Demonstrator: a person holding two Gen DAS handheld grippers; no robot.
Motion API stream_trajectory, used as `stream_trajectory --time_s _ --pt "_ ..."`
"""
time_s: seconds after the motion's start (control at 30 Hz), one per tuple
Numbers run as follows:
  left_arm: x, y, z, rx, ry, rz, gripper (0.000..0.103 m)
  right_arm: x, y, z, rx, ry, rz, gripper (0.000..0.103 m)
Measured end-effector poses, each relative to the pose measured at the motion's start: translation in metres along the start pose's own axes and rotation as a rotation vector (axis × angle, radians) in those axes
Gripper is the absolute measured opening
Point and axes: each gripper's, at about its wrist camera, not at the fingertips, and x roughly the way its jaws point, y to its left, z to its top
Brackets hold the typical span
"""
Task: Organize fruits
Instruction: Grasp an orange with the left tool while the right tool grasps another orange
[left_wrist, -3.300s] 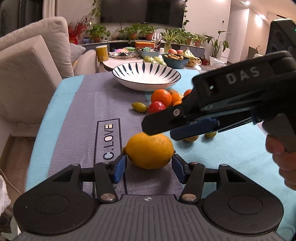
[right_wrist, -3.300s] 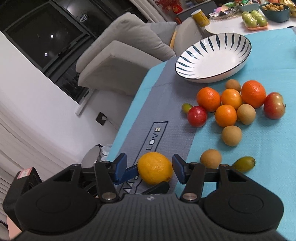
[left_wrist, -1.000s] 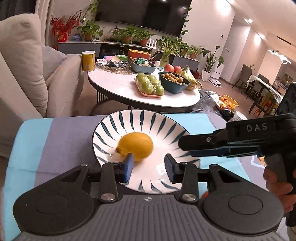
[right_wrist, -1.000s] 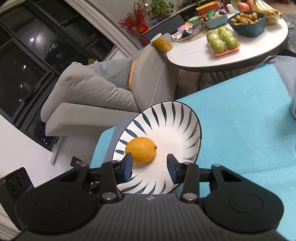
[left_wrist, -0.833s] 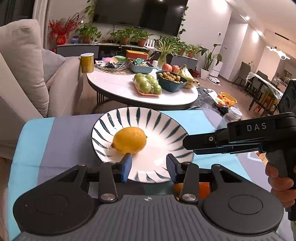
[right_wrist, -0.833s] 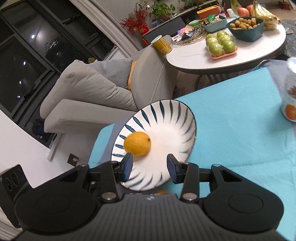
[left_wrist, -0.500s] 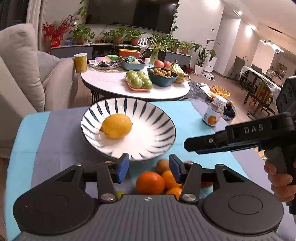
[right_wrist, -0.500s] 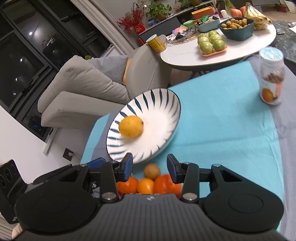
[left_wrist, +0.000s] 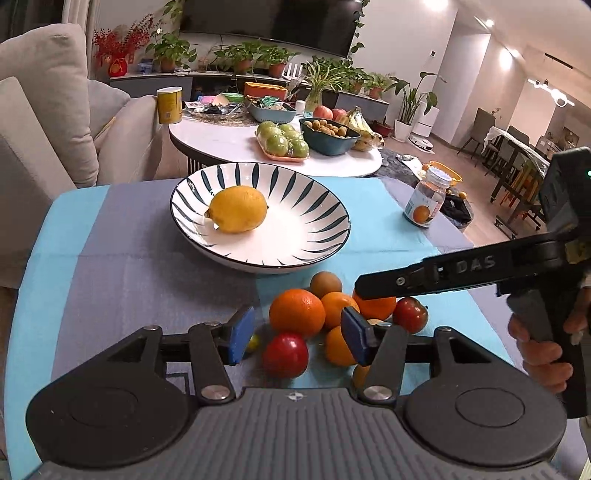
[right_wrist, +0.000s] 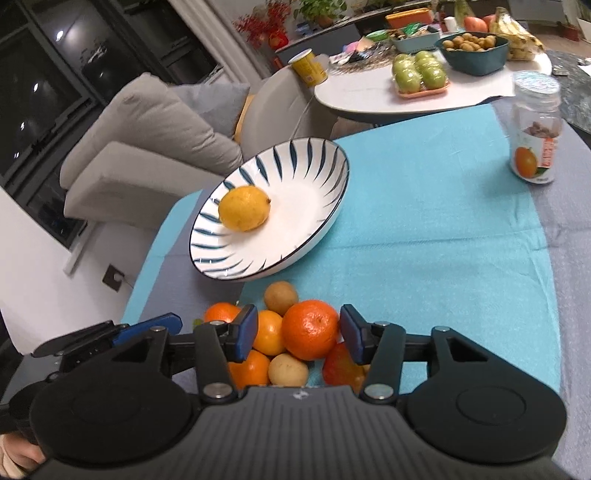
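Left tongs and right tongs tilted downward, jaws opening, nothing gripped

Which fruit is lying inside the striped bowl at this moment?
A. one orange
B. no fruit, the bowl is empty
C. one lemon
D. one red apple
C: a single yellow lemon rests in the striped bowl, while the oranges and the other fruits lie on the cloth in front of it.

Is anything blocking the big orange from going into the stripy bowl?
Nothing visible does. The big orange sits between the right gripper's opening jaws, and only a small brown fruit and bare cloth lie before the stripy bowl.
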Motion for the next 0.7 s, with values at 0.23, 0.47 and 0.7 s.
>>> stream_trajectory --time_s 0.23,0.47,0.7 --pt "0.001 -0.001 -0.001 0.002 0.004 -0.008 0.051 0.009 -0.004 -0.003 -0.024 -0.007 -0.006 0.046" --pt "0.017 -0.003 0.001 0.024 0.034 -0.001 0.051 -0.002 -0.011 -0.007 0.031 -0.056 -0.004 0.046" --pt "0.033 0.001 0.007 0.025 0.056 0.002 0.051 -0.015 -0.014 -0.004 0.072 -0.093 0.018 0.046"
